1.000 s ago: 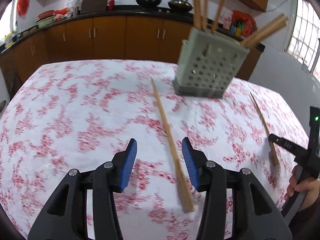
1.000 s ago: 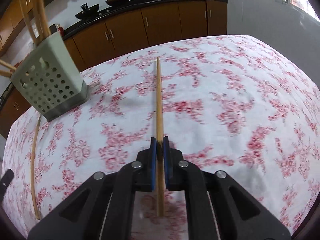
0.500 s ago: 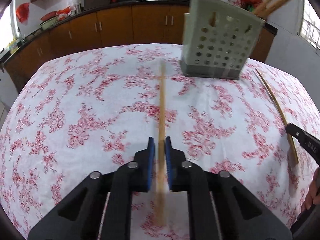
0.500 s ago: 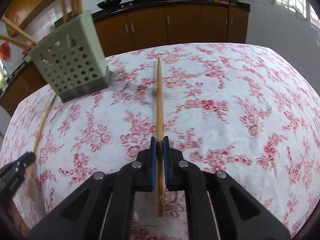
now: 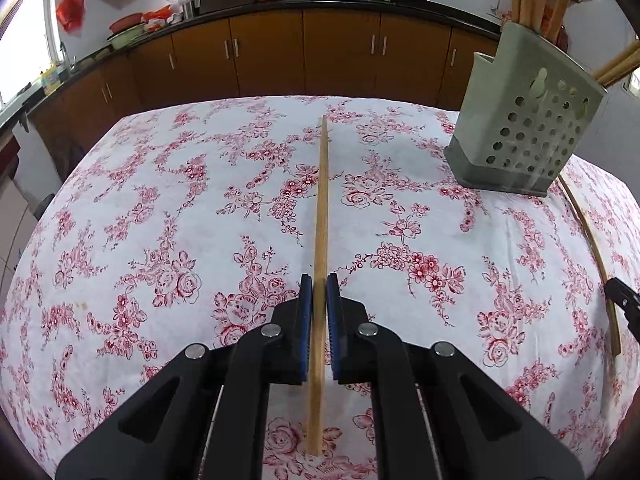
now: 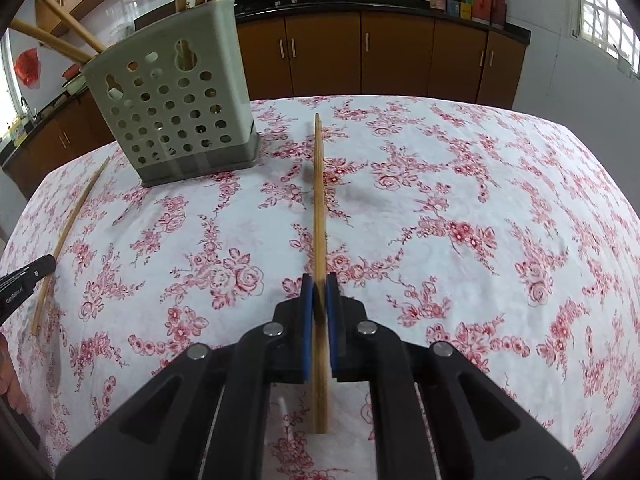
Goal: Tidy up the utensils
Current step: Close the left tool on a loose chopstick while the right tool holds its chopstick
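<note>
The left gripper (image 5: 319,300) is clamped on a wooden chopstick (image 5: 321,216), its blue pads pressed against the stick on both sides. The chopstick runs straight ahead over the floral tablecloth (image 5: 160,220), its far tip reaching toward the table's back edge, its near end poking out behind the pads. Whether the stick touches the cloth or is held just above it cannot be told from this angle.

The right gripper (image 6: 319,300) likewise grips a chopstick (image 6: 319,200), pads closed tight against it. Near the pads that stick looks blurred and darkened, so its exact thickness there is hard to read; it may be a pair seen edge-on, since the far tip looks doubled.

The grey perforated utensil holder (image 5: 524,136) stands on the cloth at the right of the left view and at the left of the right view (image 6: 172,112). Several chopsticks (image 6: 60,36) lean out of it, their upper ends cut off by the frame edge; the holder's interior is mostly hidden behind its holed wall.

In the left view, the chopstick in the right gripper (image 5: 592,248) shows along the table's right side beside the holder's base, its lower end meeting the dark tip of that gripper (image 5: 624,304), most of which is cropped out. Brown cabinets (image 5: 340,52) line the back wall.
</note>
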Demonstrator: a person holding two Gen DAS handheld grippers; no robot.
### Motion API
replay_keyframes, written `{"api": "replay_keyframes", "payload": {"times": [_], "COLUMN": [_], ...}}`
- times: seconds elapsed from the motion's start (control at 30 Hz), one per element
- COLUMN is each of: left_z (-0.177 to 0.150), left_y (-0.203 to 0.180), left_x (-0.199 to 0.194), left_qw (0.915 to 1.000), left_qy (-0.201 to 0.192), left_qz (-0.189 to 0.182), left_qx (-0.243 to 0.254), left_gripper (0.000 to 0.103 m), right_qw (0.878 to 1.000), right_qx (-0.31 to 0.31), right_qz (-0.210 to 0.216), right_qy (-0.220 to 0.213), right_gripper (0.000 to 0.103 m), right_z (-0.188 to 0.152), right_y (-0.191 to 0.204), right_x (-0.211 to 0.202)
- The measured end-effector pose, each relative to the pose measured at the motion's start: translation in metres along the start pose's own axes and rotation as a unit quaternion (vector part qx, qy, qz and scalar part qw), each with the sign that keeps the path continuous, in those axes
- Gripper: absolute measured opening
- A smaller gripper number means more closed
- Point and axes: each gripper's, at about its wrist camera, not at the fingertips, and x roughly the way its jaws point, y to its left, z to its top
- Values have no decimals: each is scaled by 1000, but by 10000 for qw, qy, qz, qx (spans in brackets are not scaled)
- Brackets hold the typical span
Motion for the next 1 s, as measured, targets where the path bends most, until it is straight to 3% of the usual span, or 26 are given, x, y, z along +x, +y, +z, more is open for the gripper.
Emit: {"api": "replay_keyframes", "payload": {"times": [1.0], "left_z": [0], "left_y": [2], "left_x": [-1], "left_qw": [9997], "left_qy": [-6], "left_qz": [-186], "left_qx": [-167], "left_gripper": [10], "right_qw": [10000], "right_qx": [33], "right_qz": [43], "right_qy": [22], "right_gripper": [9], "right_z": [3], "right_y": [0], "right_x": [2]}}
